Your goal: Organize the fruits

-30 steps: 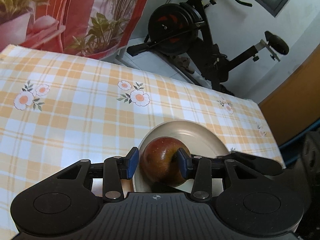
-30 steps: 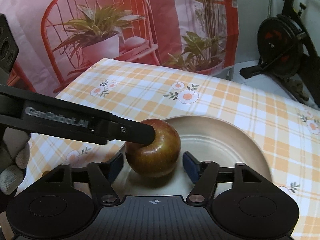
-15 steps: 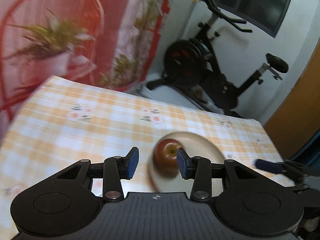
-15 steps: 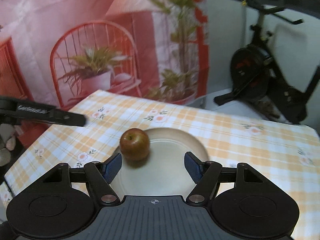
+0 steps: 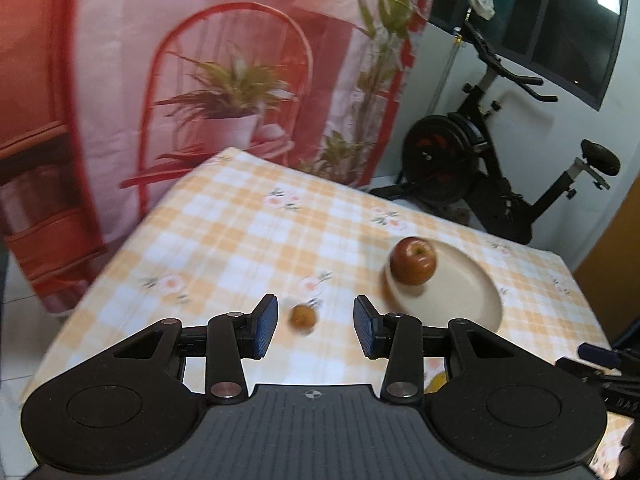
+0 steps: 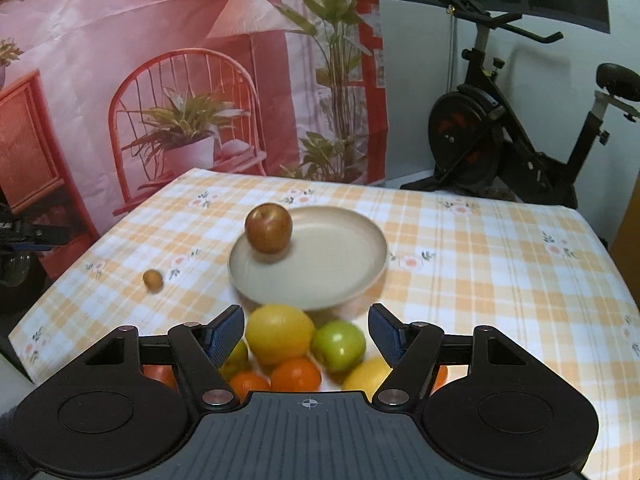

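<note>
Right wrist view: a red apple [image 6: 268, 227] sits on the beige plate [image 6: 340, 280], ahead of the empty, half-open right gripper [image 6: 306, 334], with loose fruit [image 6: 279, 334] heaped just below its fingers, probably awaiting sorting. The left gripper [image 5: 315, 330] hangs empty, jaws apart.

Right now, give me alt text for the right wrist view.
A red-brown apple sits at the left rim of a beige round plate on a checked orange tablecloth. The open right gripper hovers over piled yellow, green and orange fruit; a small brown fruit lies left.
</note>
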{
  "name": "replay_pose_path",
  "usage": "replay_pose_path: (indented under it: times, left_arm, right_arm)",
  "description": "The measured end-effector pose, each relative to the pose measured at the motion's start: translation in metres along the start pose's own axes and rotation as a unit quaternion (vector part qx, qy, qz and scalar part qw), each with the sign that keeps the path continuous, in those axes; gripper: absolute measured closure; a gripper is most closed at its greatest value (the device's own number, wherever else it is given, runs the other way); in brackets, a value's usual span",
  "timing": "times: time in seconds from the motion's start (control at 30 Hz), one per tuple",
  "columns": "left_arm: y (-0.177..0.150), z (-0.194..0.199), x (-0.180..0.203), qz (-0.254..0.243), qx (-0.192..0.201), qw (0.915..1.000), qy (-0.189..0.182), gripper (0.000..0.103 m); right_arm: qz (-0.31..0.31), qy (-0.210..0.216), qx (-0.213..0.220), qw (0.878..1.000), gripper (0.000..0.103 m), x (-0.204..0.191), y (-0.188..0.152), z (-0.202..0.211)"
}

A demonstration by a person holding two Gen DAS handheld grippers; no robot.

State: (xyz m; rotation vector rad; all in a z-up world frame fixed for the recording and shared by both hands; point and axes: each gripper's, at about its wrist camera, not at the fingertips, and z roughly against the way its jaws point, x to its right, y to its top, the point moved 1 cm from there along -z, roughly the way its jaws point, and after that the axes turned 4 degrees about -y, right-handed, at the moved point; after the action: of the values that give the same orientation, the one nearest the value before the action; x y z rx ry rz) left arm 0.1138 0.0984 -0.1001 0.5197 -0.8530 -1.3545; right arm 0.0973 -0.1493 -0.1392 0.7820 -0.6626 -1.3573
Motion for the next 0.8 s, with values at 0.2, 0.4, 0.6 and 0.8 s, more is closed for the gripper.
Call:
replay_pose_path:
  times: [0.2,0.4,0.6,0.8]
  left_arm:
    - [-0.009,0.025,-0.014,0.011,0.007,0.9998,0.015,0.059]
    - [-0.011,0.034,-0.017,0.020,0.020,0.9994,0.018,0.059]
    - [-0.014,0.027,-0.011,0.016,0.017,0.9997,0.008,0.059]
    - [-0.018,0.018,-0.014,0.016,0.009,0.9998,0.006,0.059]
  right_arm:
    - [-0.007,-0.011,0.002,1.000,0.038,0.008,-0.010,0.016]
    - [-0.015,-0.023,-0.003,1.000,0.042,0.021,-0.015,0.021]
    - [-0.021,-0.031,-0.012,0.999,0.047,0.034,-0.019,0.017]
    - [-0.033,-0.031,-0.021,0.999,0.053,0.045,-0.020,0.008]
